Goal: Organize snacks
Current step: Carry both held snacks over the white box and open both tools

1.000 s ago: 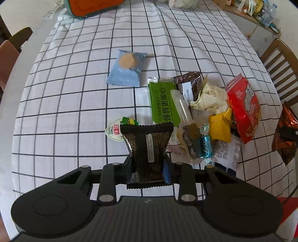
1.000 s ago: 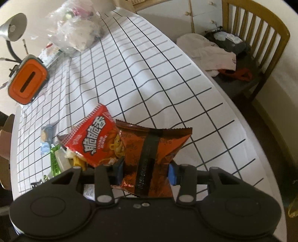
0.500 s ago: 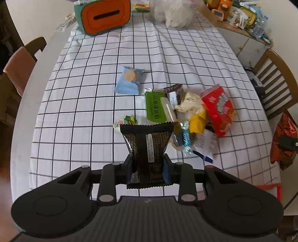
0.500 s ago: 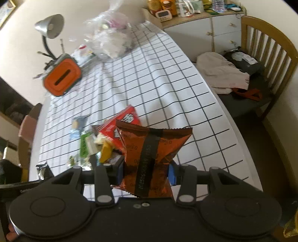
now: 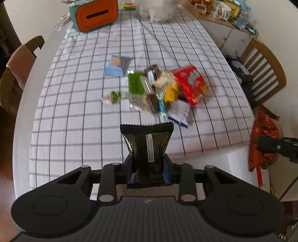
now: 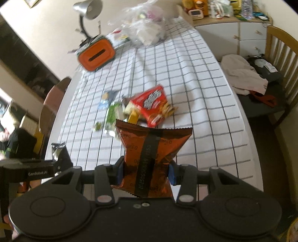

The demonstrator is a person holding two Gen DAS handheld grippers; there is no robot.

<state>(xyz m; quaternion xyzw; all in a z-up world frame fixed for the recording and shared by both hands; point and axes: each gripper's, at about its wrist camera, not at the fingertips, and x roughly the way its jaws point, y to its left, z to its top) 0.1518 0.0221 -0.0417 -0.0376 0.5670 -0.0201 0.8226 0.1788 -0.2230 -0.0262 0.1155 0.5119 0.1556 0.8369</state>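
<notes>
My left gripper [image 5: 148,165] is shut on a black snack packet [image 5: 147,147] and holds it up above the table's near edge. My right gripper [image 6: 146,170] is shut on an orange-brown snack bag [image 6: 152,147], also held in the air; that bag shows in the left wrist view [image 5: 262,141] at the far right. A pile of snacks lies mid-table: a red bag [image 5: 191,83], a green packet [image 5: 136,83], a yellow packet [image 5: 171,93] and a light blue packet [image 5: 115,66] set apart. The left gripper shows in the right wrist view [image 6: 59,158].
The table has a white checked cloth [image 5: 78,93]. An orange tissue box [image 5: 95,14] and a clear plastic bag [image 5: 158,7] stand at the far end. Wooden chairs stand at the right [image 5: 264,68] and left [image 5: 16,61]. A white box [image 5: 247,167] sits near the right.
Both grippers have pulled back and up from the table with their packets. The snack pile now looks smaller and farther away.
</notes>
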